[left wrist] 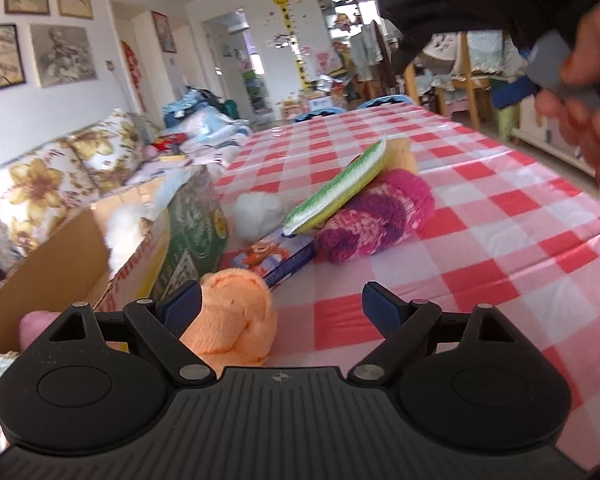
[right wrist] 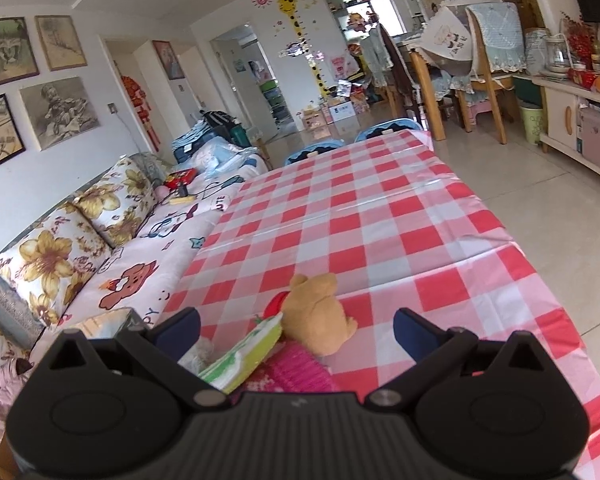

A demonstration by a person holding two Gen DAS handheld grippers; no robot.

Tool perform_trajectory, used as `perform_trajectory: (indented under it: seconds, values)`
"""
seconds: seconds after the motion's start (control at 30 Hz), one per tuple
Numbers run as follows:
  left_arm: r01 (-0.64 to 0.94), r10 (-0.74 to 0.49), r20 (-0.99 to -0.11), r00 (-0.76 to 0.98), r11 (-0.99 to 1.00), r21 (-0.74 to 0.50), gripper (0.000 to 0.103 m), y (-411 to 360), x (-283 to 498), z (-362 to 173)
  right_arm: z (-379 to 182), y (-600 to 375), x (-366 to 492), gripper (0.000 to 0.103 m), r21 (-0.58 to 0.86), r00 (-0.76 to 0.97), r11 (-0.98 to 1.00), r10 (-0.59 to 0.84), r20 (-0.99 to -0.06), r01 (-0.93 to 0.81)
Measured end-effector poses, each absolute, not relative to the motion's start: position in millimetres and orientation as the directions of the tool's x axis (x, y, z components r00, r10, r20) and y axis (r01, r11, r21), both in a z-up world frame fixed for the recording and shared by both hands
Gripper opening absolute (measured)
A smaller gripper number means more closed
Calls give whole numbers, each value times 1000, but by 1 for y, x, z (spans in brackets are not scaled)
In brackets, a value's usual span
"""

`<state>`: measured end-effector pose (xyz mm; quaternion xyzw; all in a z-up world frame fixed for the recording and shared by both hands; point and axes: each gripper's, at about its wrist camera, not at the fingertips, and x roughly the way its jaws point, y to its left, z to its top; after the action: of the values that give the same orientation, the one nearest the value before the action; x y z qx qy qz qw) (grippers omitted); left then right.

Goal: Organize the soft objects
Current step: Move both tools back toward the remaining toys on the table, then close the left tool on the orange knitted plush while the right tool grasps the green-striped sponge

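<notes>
Approaching the rolled orange knitted sock point(left wrist: 232, 316) with the left gripper point(left wrist: 280, 304), jaws spread and empty.
Closing on it is judged next; the right gripper point(right wrist: 296, 330) is held released above the tan plush bear point(right wrist: 316, 312).

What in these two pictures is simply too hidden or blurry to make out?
- Cardboard box contents, left wrist view: its own walls and flap hide all but some white fluff.
- Teddy bear face, right wrist view: it faces away.
- Picture book, left wrist view: covered by the green sponge and pink sock.
- Right claw, left wrist view: motion-blurred, tips cut off.
</notes>
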<state>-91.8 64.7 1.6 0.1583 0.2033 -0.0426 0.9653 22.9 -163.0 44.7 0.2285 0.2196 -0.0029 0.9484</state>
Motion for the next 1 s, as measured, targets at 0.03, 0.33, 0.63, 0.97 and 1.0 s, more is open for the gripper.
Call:
perform_trajectory:
  seconds: [0.03,0.33,0.63,0.97,1.0]
  values:
    - [130,2,-399,917,944,303,103,62,-93,0,45,-161,23,102,430,903,898,101,-418,98]
    - [-24,150,-455,878,962,271,103,72,-79,-7,46,-157,25,102,420,898,905,132,-419,63]
    - [-3,107,-507,855,979,202,103,73,-67,-8,42,-157,31,102,413,890,908,127,-437,73]
    - [157,-113,-560,821,987,31,103,72,-61,-3,27,-145,46,102,359,868,932,142,-475,44]
    - [158,-109,-551,827,987,43,103,71,-63,-2,25,-144,48,102,363,865,931,153,-478,36]
